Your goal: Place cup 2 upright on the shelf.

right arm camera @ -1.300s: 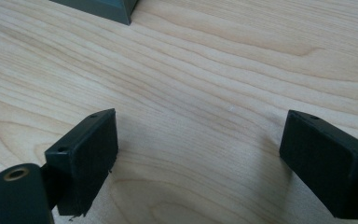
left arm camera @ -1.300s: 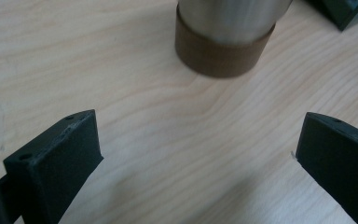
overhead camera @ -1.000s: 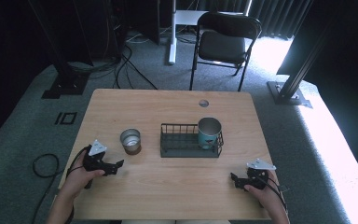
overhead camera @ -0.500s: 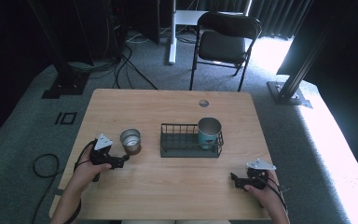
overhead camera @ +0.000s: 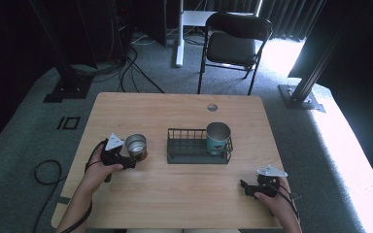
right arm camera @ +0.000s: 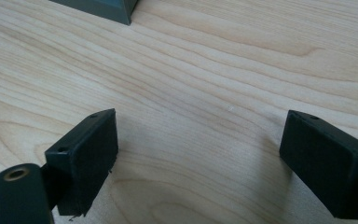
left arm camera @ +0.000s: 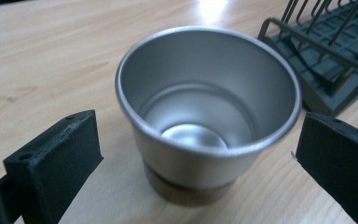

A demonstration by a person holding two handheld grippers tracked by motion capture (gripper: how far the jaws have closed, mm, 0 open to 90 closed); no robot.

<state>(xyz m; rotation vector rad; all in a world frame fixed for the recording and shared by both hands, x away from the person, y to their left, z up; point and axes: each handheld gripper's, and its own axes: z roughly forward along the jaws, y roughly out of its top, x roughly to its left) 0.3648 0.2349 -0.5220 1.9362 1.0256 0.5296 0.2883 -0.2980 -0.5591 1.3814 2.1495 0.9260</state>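
The person's left forearm reaches in from the near edge of the pale wooden table (overhead camera: 175, 194), angled forward and slightly inward, the hand wrapped around the left gripper (overhead camera: 135, 160). Its two black jaws stand wide apart, one on either side of a small, empty, silver metal cup (overhead camera: 136, 146) with a darker band round its base; they flank it without touching. The cup stands upright on the table's left half, just beside the left end of a dark grey wire rack (overhead camera: 187, 151). In the rack's right end sits a teal metal can (overhead camera: 217, 137) with a pale label, whose writing is too small to read.

The right hand rests low near the table's front right corner, holding the right gripper (overhead camera: 245, 188) pointed left, jaws spread apart over bare wood, well apart from the rack. No brand marks are legible on the cup or grippers.
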